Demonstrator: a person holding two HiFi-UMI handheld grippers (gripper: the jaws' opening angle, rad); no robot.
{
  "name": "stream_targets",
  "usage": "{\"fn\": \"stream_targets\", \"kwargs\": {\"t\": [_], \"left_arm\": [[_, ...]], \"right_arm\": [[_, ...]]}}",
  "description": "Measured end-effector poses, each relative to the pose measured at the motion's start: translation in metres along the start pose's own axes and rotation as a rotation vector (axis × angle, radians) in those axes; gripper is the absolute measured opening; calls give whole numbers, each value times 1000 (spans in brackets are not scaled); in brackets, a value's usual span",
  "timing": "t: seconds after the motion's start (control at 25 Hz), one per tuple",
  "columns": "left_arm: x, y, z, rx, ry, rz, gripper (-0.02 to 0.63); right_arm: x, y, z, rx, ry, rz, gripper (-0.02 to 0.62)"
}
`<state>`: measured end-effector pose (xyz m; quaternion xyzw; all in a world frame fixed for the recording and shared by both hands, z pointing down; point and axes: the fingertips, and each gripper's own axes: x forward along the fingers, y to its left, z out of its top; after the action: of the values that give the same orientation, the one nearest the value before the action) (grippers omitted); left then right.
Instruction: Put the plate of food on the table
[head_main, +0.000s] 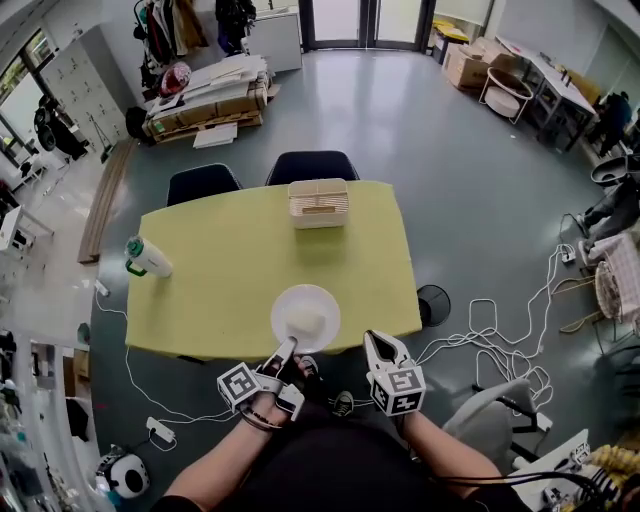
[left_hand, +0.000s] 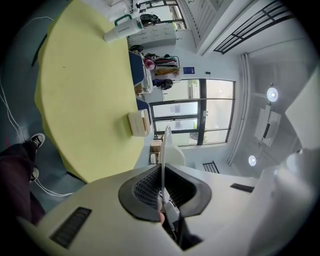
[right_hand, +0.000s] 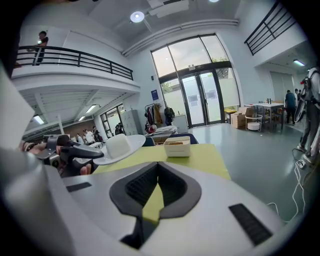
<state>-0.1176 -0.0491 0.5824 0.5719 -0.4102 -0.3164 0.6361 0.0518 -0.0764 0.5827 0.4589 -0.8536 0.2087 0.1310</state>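
Here, a wide yellow-green table (head_main: 230, 290) is seen from above, with two dark chairs (head_main: 312, 165) tucked in at its far side. A white slatted box (head_main: 319, 203) is set near the far edge. A white bottle with green trim (head_main: 148, 258) is set toward the left edge. Both are well apart from the plate.

The white plate (head_main: 305, 315) is held over the near edge of the table and, as far as can be judged, has not yet been set down. Its near rim is pinched in the clenched jaws of the left gripper (head_main: 288, 346). The right gripper (head_main: 374, 340) is held just beside the plate, its jaws closed on nothing. A pale lump of food (head_main: 307, 322) is heaped in the plate's middle.

Because the plate is gripped at one thin rim only, it could sag or tilt, and the food could slide off. If it were let go this close to the edge, it could tip off the table.
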Motion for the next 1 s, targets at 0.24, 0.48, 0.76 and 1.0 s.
{"fn": "stream_targets", "kwargs": {"t": [0.24, 0.48, 0.76, 1.0], "left_arm": [[67, -15, 35, 7, 90, -36, 17], [110, -13, 63, 59, 190, -1, 17], [159, -9, 53, 59, 240, 12, 17], [206, -3, 40, 54, 204, -13, 17]], "right_arm": [[44, -26, 37, -9, -13, -72, 12], [69, -38, 72, -17, -41, -146, 12], [69, -83, 90, -16, -48, -204, 12], [89, -125, 102, -44, -36, -137, 12]]}}
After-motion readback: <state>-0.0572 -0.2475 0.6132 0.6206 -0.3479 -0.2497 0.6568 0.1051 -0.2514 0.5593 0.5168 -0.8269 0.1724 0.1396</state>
